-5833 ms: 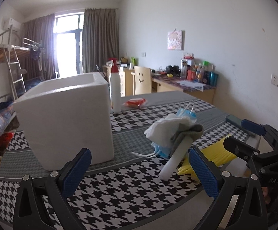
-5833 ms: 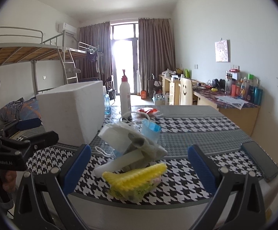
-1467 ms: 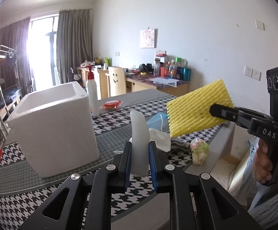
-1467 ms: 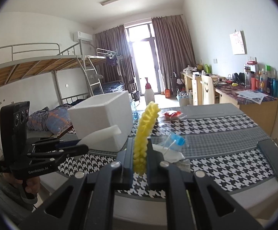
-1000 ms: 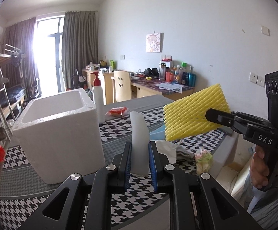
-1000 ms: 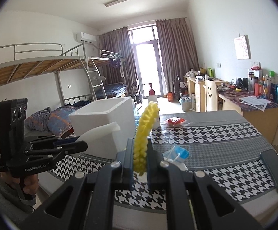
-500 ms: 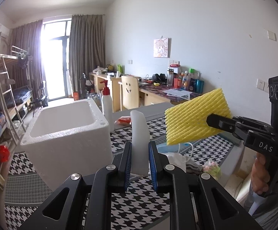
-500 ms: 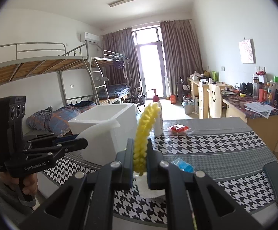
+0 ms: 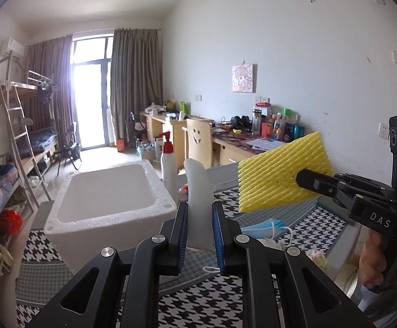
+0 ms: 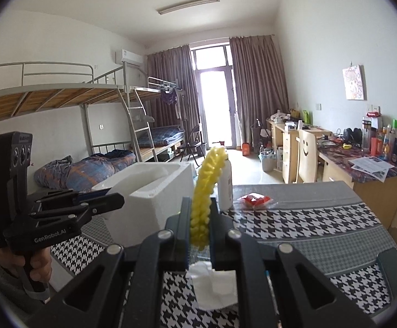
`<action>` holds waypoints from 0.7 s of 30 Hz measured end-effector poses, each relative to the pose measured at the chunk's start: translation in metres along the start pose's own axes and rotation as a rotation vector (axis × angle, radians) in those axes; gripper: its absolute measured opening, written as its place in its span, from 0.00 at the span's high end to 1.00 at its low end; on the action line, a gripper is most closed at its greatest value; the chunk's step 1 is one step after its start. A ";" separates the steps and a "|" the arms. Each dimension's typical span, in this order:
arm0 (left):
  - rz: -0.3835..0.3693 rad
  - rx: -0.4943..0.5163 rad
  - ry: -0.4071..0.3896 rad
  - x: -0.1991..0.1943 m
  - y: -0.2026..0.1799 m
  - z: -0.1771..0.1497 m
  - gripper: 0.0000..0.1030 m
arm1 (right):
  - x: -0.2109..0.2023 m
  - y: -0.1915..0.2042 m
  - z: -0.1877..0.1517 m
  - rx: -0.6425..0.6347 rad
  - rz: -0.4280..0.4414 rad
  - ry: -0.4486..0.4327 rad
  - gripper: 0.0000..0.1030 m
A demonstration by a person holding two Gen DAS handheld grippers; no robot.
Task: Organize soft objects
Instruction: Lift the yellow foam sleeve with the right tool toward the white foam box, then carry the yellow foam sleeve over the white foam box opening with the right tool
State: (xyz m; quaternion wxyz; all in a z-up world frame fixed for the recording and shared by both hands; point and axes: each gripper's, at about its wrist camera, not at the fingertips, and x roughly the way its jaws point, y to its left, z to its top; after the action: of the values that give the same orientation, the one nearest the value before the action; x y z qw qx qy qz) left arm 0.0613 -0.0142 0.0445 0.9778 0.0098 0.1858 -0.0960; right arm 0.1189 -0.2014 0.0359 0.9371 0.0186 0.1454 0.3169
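The left hand-held gripper (image 9: 199, 227) points slightly downward over the bench (image 9: 302, 227), clamped on a white foam sheet (image 9: 198, 191) standing upright. At 3 o'clock, the right hand-held gripper (image 9: 301, 176) pinches a yellow foam net (image 9: 277, 172). The open white foam box (image 9: 110, 205) sits at 10 o'clock. A blue face mask (image 9: 264, 225) lies partly hidden behind the fingers (image 9: 221, 235).

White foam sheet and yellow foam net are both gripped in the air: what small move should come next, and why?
Probably carry the white foam sheet in the left gripper over the open foam box and release: the box sits just left, its cavity looks empty.
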 end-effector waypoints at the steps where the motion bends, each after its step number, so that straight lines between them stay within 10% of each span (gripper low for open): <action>1: 0.004 -0.001 -0.001 0.001 0.001 0.001 0.82 | 0.002 -0.001 0.001 0.002 0.002 0.001 0.87; 21: 0.100 -0.054 -0.017 0.013 0.037 0.020 0.82 | 0.027 0.011 0.022 -0.017 0.013 -0.021 0.87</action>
State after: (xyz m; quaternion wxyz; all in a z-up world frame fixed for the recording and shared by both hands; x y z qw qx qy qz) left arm 0.0880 0.0186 0.0577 0.9829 -0.0079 0.1793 -0.0421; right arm 0.1390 -0.1758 0.0510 0.9366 0.0147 0.1327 0.3241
